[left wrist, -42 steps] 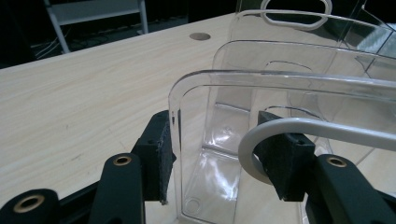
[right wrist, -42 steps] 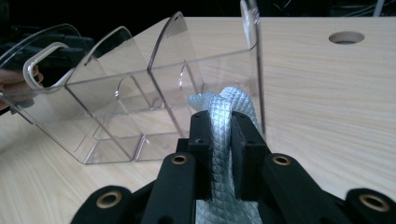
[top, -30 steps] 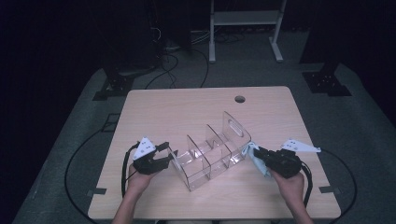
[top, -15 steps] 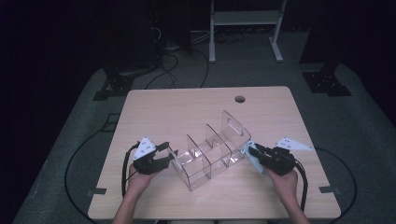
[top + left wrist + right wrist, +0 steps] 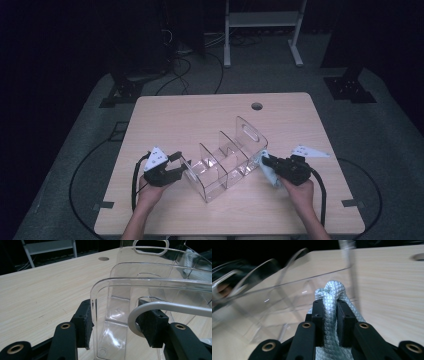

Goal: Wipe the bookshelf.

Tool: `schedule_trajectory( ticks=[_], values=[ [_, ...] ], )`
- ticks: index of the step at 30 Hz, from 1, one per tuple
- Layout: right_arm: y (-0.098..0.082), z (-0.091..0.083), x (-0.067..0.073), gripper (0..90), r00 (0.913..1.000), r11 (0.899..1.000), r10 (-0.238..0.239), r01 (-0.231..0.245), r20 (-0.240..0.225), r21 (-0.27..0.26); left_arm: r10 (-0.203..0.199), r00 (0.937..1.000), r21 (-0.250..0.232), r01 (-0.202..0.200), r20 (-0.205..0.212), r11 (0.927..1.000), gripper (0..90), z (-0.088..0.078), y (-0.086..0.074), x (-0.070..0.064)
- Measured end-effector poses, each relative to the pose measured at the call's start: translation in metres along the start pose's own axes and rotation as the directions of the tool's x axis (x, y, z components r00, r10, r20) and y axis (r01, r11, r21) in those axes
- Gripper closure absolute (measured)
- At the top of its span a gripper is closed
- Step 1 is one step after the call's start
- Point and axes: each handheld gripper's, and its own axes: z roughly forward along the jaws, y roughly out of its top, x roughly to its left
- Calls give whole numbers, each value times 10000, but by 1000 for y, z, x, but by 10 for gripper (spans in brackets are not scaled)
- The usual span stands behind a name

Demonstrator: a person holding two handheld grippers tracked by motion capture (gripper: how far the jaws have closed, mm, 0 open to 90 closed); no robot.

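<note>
A clear plastic organizer [image 5: 226, 159] with upright dividers lies slantwise on the wooden table [image 5: 200, 115]. My left gripper [image 5: 182, 168] is shut on its near left end. In the left gripper view the left gripper [image 5: 120, 326] has its pads on either side of that end of the organizer [image 5: 150, 272]. My right gripper [image 5: 265, 161] sits at the organizer's right side, shut on a pale blue-grey cloth [image 5: 270, 175]. In the right gripper view the quilted cloth [image 5: 332, 290] bulges out beyond the right gripper [image 5: 333, 312], close to the organizer [image 5: 274, 290]. Its jaws have just closed on the cloth.
A round cable hole [image 5: 256, 106] lies near the table's far edge. Behind the table stands a white metal frame [image 5: 260, 20], with black stand bases [image 5: 350, 87] and cables [image 5: 85, 165] on the grey floor.
My right hand has shifted a little toward the organizer with the cloth. The left hand and the organizer have kept still.
</note>
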Motion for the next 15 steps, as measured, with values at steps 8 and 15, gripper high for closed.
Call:
schedule_trajectory(
  ticks=[8, 15],
  values=[
    [10, -4, 0, 786, 9956, 9991, -434, 434, 826, 25, 97, 9999, 64, -98, 91, 9999, 472, -1, 0, -2],
    [7, -2, 13, 786, 9987, 9992, -392, 393, 322, -2, 27, 10000, 34, -27, 70, 10000, 472, 0, 1, -3]
  ],
)
